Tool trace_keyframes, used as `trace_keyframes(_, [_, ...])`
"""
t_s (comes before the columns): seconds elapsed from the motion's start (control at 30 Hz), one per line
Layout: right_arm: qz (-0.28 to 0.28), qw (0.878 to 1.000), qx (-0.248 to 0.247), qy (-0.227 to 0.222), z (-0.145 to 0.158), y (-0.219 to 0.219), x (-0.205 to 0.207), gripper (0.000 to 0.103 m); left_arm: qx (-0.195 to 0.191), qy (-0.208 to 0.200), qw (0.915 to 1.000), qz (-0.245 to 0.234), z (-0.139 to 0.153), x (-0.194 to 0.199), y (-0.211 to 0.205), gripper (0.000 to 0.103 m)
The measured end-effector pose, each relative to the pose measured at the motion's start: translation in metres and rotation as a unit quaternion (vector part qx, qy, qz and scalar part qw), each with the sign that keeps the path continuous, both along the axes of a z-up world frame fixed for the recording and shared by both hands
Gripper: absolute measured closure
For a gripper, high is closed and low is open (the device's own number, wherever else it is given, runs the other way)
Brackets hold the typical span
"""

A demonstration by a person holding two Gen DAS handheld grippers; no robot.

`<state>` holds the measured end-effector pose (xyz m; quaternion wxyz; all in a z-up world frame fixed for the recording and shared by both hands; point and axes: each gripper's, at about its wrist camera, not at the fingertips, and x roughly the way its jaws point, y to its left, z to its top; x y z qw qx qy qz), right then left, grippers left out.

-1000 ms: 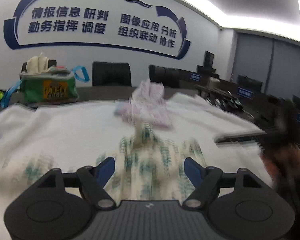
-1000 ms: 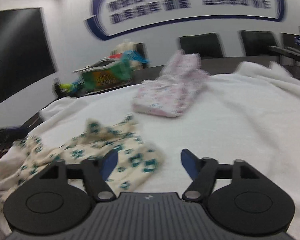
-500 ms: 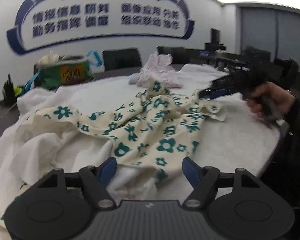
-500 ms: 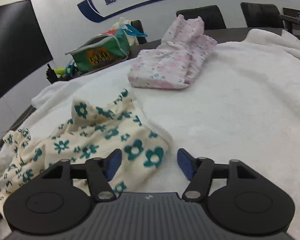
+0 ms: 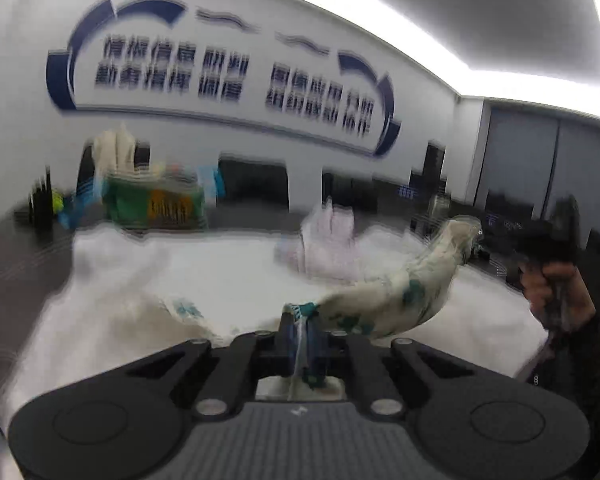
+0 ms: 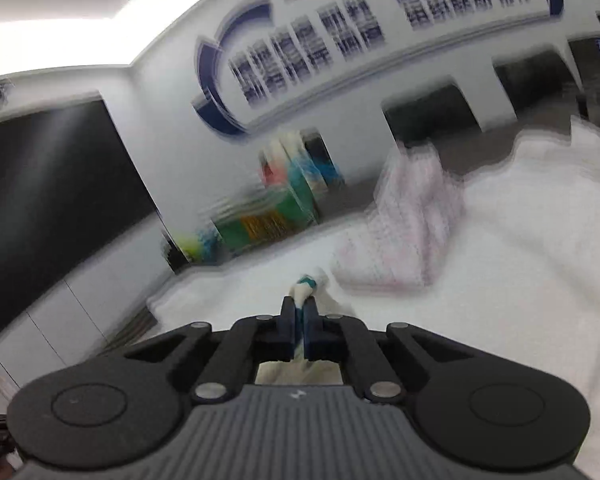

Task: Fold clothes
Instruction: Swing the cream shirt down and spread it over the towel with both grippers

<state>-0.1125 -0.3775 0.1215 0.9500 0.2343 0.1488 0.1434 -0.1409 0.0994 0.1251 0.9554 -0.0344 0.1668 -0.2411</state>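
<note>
Left claw (image 5: 300, 334): clamped on cream floral garment (image 5: 392, 300), stretched taut above white-covered tabletop (image 5: 228, 280) for spreading.
Mid-tabletop, toward far edge: pink garment (image 5: 328, 244), apparently folded.
Right claw (image 6: 299, 320): pinching the opposite floral corner.

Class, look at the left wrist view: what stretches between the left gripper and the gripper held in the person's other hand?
The cream floral garment, pulled taut from the left gripper up towards the right gripper; nothing else lies between them.

Both wrist views sit low behind their fingers, facing the blue-lettered wall (image 5: 228, 76); shared: white blanket (image 6: 520, 248), pink folded garment (image 5: 328, 248), green bag (image 6: 268, 224).
</note>
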Motion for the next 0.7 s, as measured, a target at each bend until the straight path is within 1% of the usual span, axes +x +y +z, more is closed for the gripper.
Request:
trace_keyframes(0.07, [-0.006, 0.999, 0.011, -0.029, 0.022, -0.003, -0.005, 0.100, 0.003, -0.021, 0.9997, 0.006, 0.025, 0.016, 0.010, 0.098])
trace_keyframes(0.17, [-0.010, 0.999, -0.012, -0.030, 0.042, 0.004, 0.036, 0.100, 0.022, -0.046, 0.9985, 0.017, 0.066, 0.048, 0.011, 0.099])
trace_keyframes(0.3, [-0.024, 0.999, -0.023, -0.023, 0.068, 0.011, 0.111, 0.100, 0.048, -0.079, 0.9952, 0.031, 0.120, 0.090, 0.012, 0.099])
trace_keyframes(0.37, [-0.030, 0.998, -0.021, -0.043, 0.095, 0.015, 0.126, 0.100, 0.061, -0.096, 0.9928, 0.038, 0.147, 0.112, 0.013, 0.099])
trace_keyframes(0.4, [-0.031, 0.997, -0.023, -0.063, 0.110, 0.016, 0.125, 0.100, 0.068, -0.104, 0.9914, 0.042, 0.160, 0.122, 0.013, 0.099])
trace_keyframes(0.43, [-0.033, 0.996, -0.026, -0.084, 0.126, 0.017, 0.121, 0.100, 0.073, -0.118, 0.9895, 0.040, 0.172, 0.121, 0.012, 0.099])
trace_keyframes(0.5, [-0.030, 0.992, -0.030, -0.116, 0.149, 0.016, 0.105, 0.100, 0.083, -0.157, 0.9838, 0.024, 0.191, 0.091, 0.006, 0.099])
trace_keyframes(0.53, [-0.033, 0.990, -0.035, -0.132, 0.156, 0.015, 0.094, 0.100, 0.087, -0.177, 0.9802, 0.015, 0.200, 0.076, 0.003, 0.099])
trace_keyframes(0.57, [-0.037, 0.987, -0.040, -0.148, 0.162, 0.014, 0.082, 0.100, 0.089, -0.187, 0.9782, 0.007, 0.201, 0.062, 0.000, 0.099])
trace_keyframes(0.63, [-0.036, 0.987, -0.043, -0.150, 0.153, 0.007, 0.059, 0.100, 0.087, -0.186, 0.9785, -0.013, 0.183, 0.035, -0.009, 0.099])
trace_keyframes(0.67, [-0.035, 0.987, -0.045, -0.149, 0.147, 0.003, 0.048, 0.100, 0.085, -0.177, 0.9804, -0.023, 0.167, 0.025, -0.015, 0.099])
trace_keyframes(0.7, [-0.035, 0.988, -0.051, -0.140, 0.133, 0.000, 0.037, 0.100, 0.080, -0.156, 0.9839, -0.034, 0.143, 0.017, -0.021, 0.099])
